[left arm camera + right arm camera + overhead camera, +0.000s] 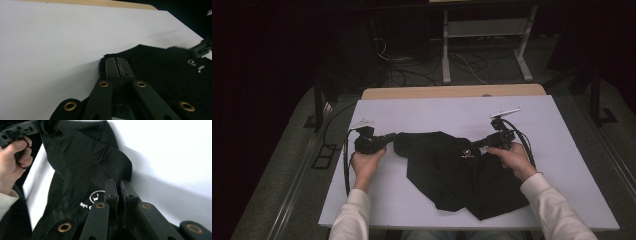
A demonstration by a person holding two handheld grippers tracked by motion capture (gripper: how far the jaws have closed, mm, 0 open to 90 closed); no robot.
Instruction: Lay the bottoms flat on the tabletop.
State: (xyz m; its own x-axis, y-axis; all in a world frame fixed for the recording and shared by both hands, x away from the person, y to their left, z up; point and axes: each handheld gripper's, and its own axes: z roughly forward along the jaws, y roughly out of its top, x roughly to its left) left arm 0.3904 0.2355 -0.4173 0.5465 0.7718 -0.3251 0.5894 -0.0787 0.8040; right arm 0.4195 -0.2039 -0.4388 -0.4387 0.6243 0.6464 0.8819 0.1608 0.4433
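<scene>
A black garment with a small white logo lies crumpled on the white table cover. My left gripper is shut on the garment's left corner; in the left gripper view the jaws meet with the cloth pinched at their tips. My right gripper sits at the garment's upper edge beside the logo. In the right gripper view its jaws stand nearly together with the black cloth gripped between them, just right of the logo. The person's other hand shows at upper left.
A wooden table edge runs along the far side of the cover. Beyond it, cables and a white frame's legs are on the dark floor. Bare cover lies left, right and behind the garment.
</scene>
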